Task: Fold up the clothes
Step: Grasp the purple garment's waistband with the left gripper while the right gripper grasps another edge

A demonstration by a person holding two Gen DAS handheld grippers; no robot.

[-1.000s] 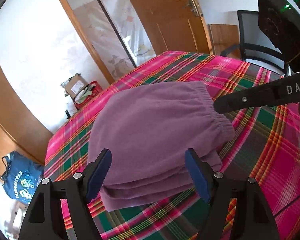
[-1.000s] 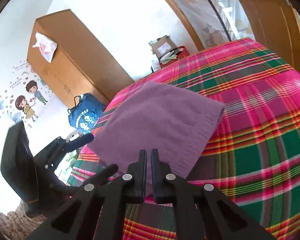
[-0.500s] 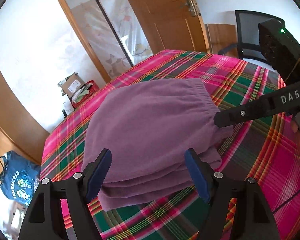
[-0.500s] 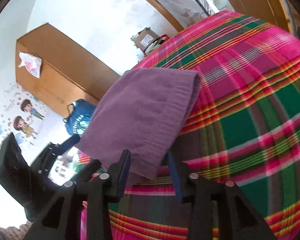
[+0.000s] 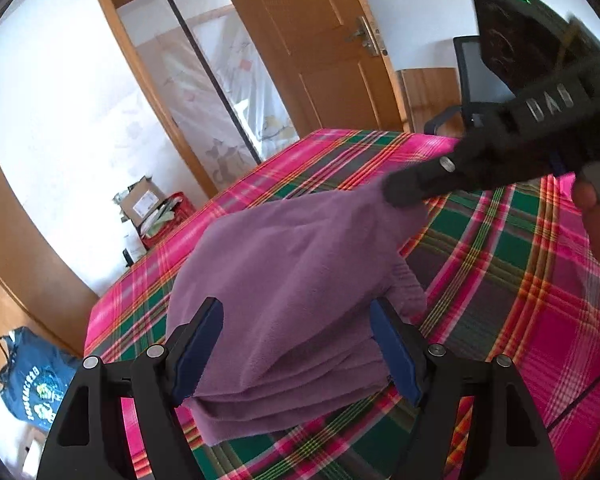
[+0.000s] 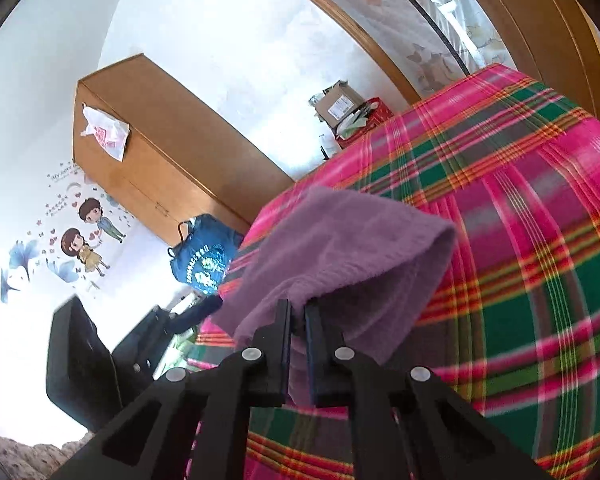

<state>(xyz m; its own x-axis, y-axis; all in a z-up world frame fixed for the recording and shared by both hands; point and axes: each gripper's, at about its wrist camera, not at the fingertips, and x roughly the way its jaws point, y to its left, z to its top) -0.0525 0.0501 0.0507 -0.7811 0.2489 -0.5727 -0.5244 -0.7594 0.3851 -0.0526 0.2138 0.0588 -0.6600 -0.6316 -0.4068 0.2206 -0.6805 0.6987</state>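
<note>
A folded purple garment (image 5: 300, 288) on the plaid bed (image 5: 500, 300) is pinched at its far corner by the just-closed right gripper (image 6: 297, 312), while the left gripper (image 5: 296, 344) is held wide around the near edge.

garment: I'm looking at purple fleece shorts (image 5: 300, 280), soft and fuzzy, folded into a few layers
where: they're sitting on the pink and green plaid bedspread (image 5: 500, 280), near its corner
pose: the top layer's corner is getting pulled up off the stack into a tent shape
edges: the stacked folds are showing along the near side
</note>
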